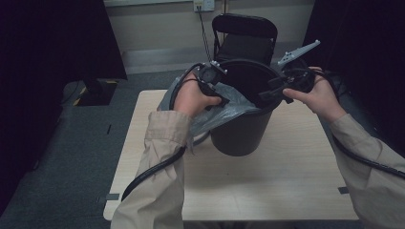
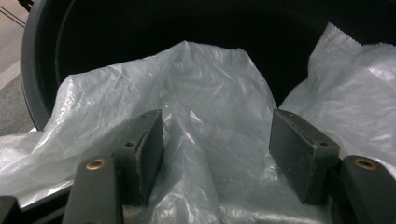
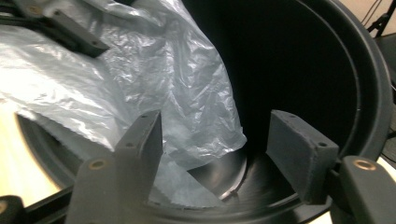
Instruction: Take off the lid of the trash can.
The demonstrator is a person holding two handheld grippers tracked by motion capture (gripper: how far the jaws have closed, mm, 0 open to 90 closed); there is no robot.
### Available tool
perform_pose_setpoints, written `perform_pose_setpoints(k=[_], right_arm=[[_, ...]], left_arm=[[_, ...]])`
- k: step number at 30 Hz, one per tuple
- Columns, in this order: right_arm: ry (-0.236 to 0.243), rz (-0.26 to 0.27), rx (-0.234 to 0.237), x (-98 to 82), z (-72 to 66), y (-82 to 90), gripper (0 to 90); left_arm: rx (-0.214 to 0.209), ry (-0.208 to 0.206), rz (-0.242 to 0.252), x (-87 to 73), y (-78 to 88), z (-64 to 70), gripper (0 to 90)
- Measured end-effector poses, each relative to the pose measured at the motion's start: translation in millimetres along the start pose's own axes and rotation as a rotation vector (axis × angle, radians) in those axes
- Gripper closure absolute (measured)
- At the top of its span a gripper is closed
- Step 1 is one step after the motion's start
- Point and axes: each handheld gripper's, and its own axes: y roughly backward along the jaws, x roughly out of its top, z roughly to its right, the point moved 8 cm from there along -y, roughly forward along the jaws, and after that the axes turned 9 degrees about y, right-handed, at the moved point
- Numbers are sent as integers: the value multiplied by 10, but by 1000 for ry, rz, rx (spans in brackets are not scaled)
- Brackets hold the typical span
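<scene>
On a pale wooden table (image 1: 296, 186) over grey carpet, before a black folding chair (image 1: 244, 36), the black bin (image 1: 241, 131) stands with its clear bag (image 2: 205, 93) draped over the near-left rim, while the left gripper (image 2: 217, 140) and right gripper (image 3: 215, 140) both gape wide, gripping nothing.

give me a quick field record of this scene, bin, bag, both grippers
bin: black round bin, upright on the wooden table
bag: translucent grey plastic bag, draped over the bin's left rim, partly inside, partly hanging outside
left gripper: left gripper, jaws apart, bag film bunched between them, pads not pressing it
right gripper: right gripper, jaws apart over the bin's opening, nothing held
background: black folding chair behind the table
</scene>
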Motion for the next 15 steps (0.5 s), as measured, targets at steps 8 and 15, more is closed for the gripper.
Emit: perform_pose_setpoints(k=[8,15], right_arm=[[49,7,70,126,-253,-112,386],[57,-24,133,170,-375,-293,563]], left_arm=[[9,-4,2,11,-11,-3,333],[12,9,57,65,77,-35,273]])
